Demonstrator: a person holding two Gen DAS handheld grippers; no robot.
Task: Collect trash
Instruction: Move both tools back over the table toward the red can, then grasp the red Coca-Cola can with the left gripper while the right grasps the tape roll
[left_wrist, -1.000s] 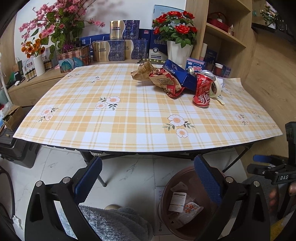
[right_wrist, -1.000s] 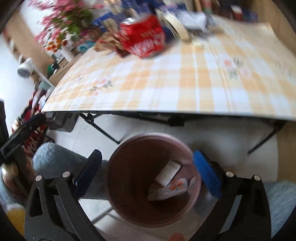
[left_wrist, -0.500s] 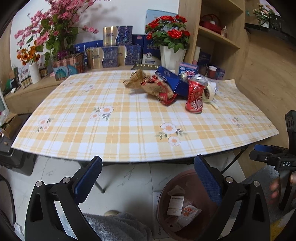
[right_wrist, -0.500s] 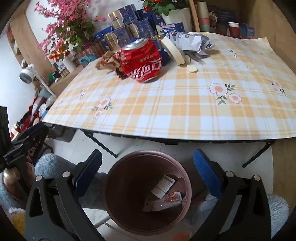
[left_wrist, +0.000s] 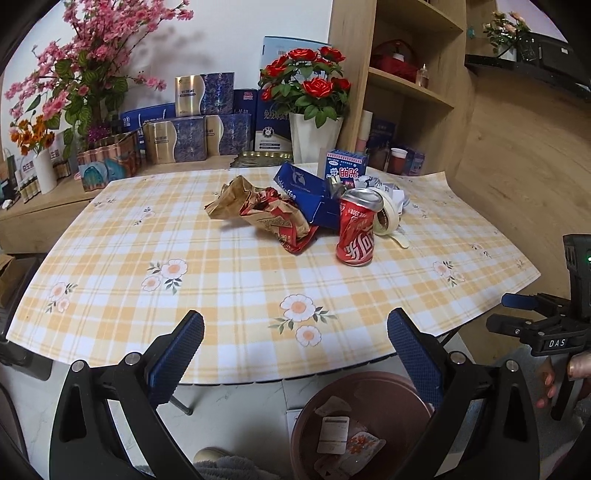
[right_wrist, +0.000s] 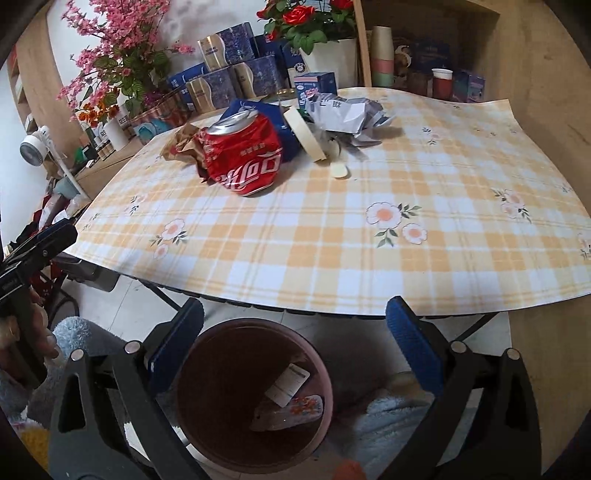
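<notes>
A dented red cola can (left_wrist: 357, 232) (right_wrist: 245, 158) stands on the plaid table (left_wrist: 229, 273) beside a crumpled brown and red wrapper (left_wrist: 266, 214), a blue carton (left_wrist: 306, 192), a tape roll (left_wrist: 386, 218) and crumpled grey paper (right_wrist: 343, 114). A brown trash bin (right_wrist: 255, 391) (left_wrist: 354, 424) with a few scraps sits on the floor below the table's near edge. My left gripper (left_wrist: 295, 354) is open and empty above the near edge. My right gripper (right_wrist: 295, 347) is open and empty over the bin.
Boxes, flower vases and a rose pot (left_wrist: 314, 122) line the back of the table. A wooden shelf (left_wrist: 413, 85) stands at the back right. A small blue box (left_wrist: 345, 168) stands behind the trash. Grey slippers (right_wrist: 74, 339) show by the bin.
Both grippers have risen and moved toward the table; the table fills more of each view. The right wrist view has sharpened from blur. Both stay open and empty.
</notes>
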